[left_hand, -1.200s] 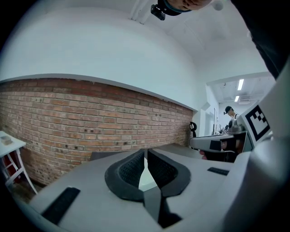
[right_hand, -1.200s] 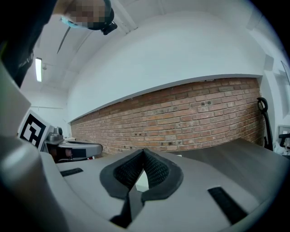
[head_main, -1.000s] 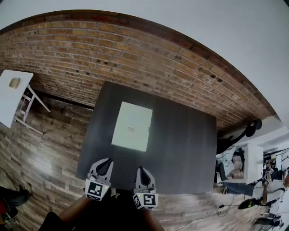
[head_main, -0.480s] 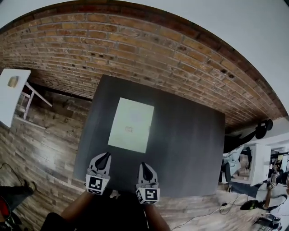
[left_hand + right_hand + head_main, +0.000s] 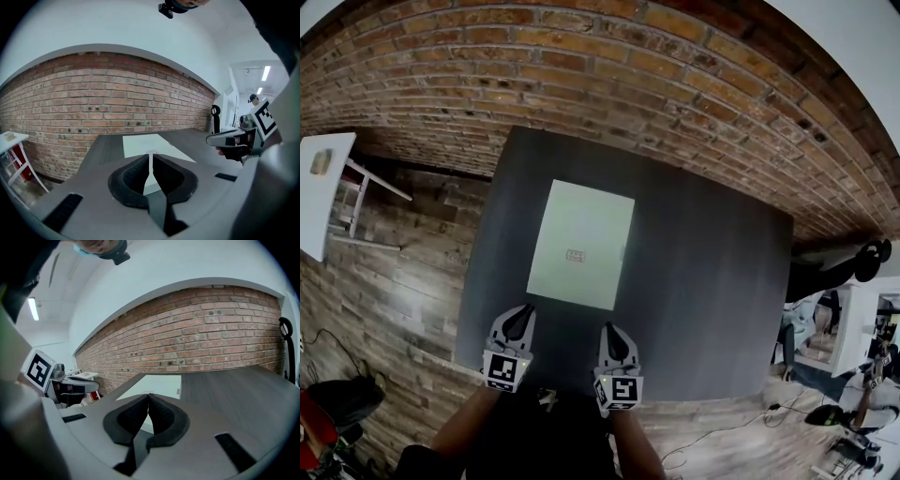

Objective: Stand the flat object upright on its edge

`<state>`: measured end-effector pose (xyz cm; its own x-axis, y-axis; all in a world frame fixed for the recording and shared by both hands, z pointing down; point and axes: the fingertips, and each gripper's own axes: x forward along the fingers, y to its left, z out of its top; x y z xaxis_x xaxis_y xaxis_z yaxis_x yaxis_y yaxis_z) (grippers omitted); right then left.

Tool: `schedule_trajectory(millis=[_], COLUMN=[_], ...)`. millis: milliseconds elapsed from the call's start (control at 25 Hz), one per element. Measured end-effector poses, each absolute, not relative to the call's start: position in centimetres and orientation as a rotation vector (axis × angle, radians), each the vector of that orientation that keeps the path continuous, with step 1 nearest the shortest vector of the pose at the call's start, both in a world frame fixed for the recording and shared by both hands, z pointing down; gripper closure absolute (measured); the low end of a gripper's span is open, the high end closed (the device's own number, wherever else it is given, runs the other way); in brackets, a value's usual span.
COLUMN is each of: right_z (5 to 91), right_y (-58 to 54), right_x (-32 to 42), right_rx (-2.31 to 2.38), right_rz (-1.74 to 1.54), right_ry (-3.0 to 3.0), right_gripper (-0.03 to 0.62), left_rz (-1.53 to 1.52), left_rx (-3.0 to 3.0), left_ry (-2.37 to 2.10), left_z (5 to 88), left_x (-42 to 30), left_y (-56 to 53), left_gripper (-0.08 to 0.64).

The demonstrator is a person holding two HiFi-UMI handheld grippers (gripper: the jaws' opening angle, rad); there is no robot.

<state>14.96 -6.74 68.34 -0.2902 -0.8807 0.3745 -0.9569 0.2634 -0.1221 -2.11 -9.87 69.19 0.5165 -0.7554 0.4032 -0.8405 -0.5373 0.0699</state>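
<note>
Dark table (image 5: 712, 281) by brick wall (image 5: 581, 56), pale flat sheet (image 5: 581, 246) lying flat, long axis 12-to-6, at 12 o'clock just beyond closed, empty left gripper (image 5: 521, 311) and right gripper (image 5: 612, 330) (left marginally nearer).

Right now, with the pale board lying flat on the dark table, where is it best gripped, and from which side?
Probably its near short edge, approached from the person's side. The pale board lies flat on the table with no raised part, so only edges offer purchase, and that edge faces the shut left gripper and right gripper.
</note>
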Motion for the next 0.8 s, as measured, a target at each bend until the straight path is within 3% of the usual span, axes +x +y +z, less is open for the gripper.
schedule_trajectory(millis=[640, 680, 720, 800], right_z=[74.1, 74.5, 74.9, 75.6], right_y=[-8.3, -8.4, -8.5, -8.5], right_x=[16.1, 16.1, 16.2, 16.4], right_rx=[1.652, 1.647, 1.641, 1.633], right_rz=[0.586, 0.588, 0.593, 0.601], right_ry=[-2.229, -2.224, -2.217, -2.202], right_gripper=[0.561, 0.534, 0.466, 0.448], left_rz=[0.598, 0.600, 0.600, 0.601], left_rx=[2.461, 2.454, 2.449, 2.439], left_ry=[-1.245, -1.252, -1.259, -1.252], left_z=[76.6, 76.9, 77.1, 77.7], left_x=[-2.4, -2.6, -2.8, -3.0], left_y=[-11.2, -11.3, -11.5, -11.6], left_gripper=[0.511, 0.509, 0.509, 0.500])
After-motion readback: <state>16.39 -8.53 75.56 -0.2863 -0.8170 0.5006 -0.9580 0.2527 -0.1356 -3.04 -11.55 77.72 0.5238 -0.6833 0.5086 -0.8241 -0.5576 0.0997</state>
